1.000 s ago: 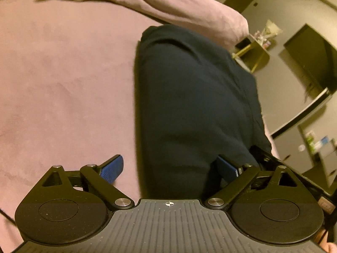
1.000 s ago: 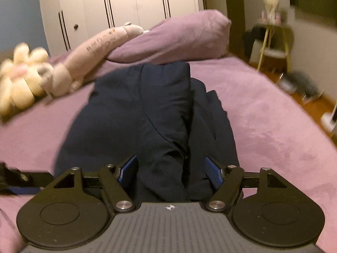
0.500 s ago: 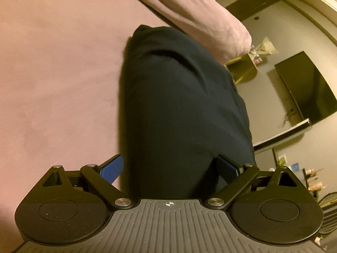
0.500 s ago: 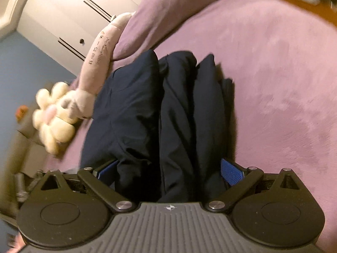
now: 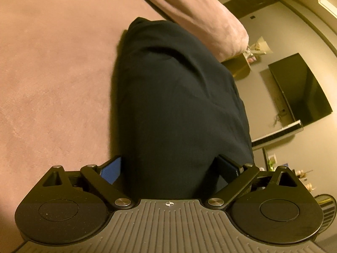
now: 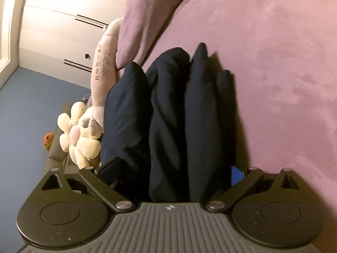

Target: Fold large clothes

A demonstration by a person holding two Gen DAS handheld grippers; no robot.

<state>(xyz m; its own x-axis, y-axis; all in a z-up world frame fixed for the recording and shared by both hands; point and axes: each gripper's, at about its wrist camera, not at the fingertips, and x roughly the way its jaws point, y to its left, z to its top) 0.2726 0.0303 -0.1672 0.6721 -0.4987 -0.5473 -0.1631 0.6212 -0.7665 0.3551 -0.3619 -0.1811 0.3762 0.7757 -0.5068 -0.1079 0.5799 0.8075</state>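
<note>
As the dark garment (image 5: 179,105) lies on the mauve bed cover (image 5: 52,73) already gathered into a long, thick bundle, I judge that the first folds are done and that the last one, bringing the near end over to the far end, is left. In the left wrist view the bundle runs from the near edge away toward the pillow (image 5: 202,21) and looks smooth on top; in the right wrist view the same garment (image 6: 168,116) shows several stacked layers, like ridges side by side, with a long plush toy (image 6: 101,67) and a pale flower-shaped plush (image 6: 80,132) to its left. The left gripper (image 5: 170,168) has its tongs wide, one on each side of the near end of the bundle, and I cannot say that the pads (image 5: 111,169) press on the cloth. The right gripper (image 6: 170,171) is also wide and its jaws are closing a little, with the folded layers between them but not yet pinched, as far as I can see. Compared with the earlier frames, both cameras have tilted and rolled: a second ago the right view was upright and showed the wardrobe at the far side, now it leans strongly, and both grippers have come lower and closer onto the near end of the bundle.
</note>
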